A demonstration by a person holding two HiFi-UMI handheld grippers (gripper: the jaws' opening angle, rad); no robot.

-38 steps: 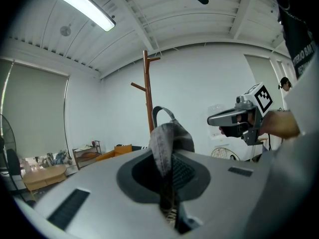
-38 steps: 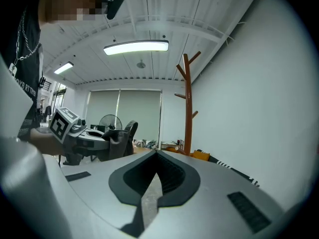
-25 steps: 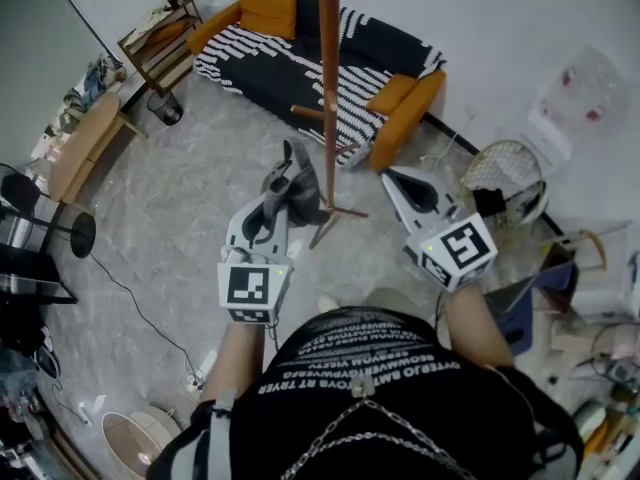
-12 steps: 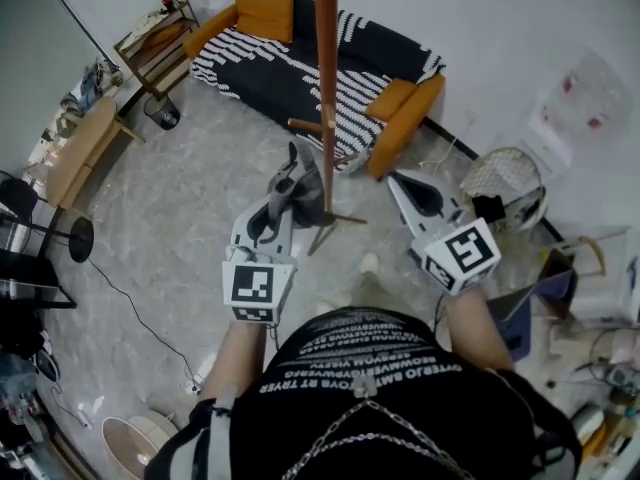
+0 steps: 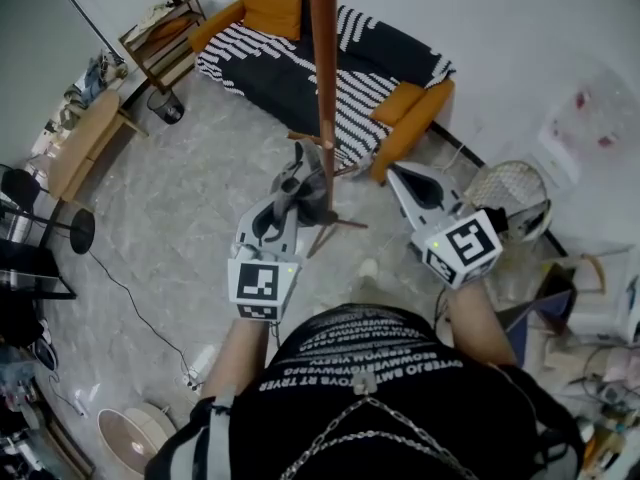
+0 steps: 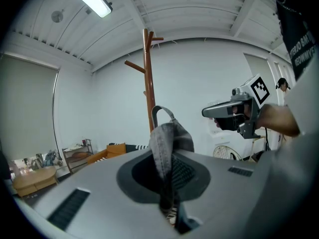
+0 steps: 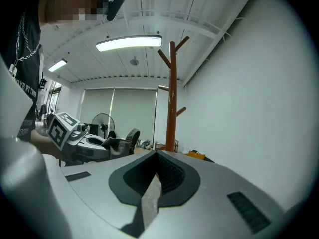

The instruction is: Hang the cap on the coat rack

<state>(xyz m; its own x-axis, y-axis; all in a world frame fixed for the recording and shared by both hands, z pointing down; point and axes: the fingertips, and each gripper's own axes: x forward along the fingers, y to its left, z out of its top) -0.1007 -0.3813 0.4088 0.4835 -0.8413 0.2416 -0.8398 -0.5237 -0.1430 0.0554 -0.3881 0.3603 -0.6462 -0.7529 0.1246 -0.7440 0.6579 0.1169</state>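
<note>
In the head view my left gripper (image 5: 292, 180) is shut on a grey cap (image 5: 303, 192), held just left of the brown wooden coat rack's pole (image 5: 324, 78). From the left gripper view the cap (image 6: 168, 142) stands up between the jaws, its strap loop on top, and the rack (image 6: 147, 78) with its pegs rises behind it. To the right of the pole, my right gripper (image 5: 397, 174) has its jaws closed together with nothing in them. The right gripper view shows the rack (image 7: 172, 103) straight ahead and the left gripper (image 7: 107, 149) with the cap at the left.
A black-and-white striped sofa (image 5: 330, 63) with orange cushions stands behind the rack. A white wire fan (image 5: 505, 183) lies at the right. A wooden shelf (image 5: 160, 38), a low wooden table (image 5: 80, 143) and a black stool (image 5: 70, 230) are at the left. A cable runs over the floor.
Both grippers have drifted slightly up and forward toward the rack pole. The cap stays gripped in the left one.
</note>
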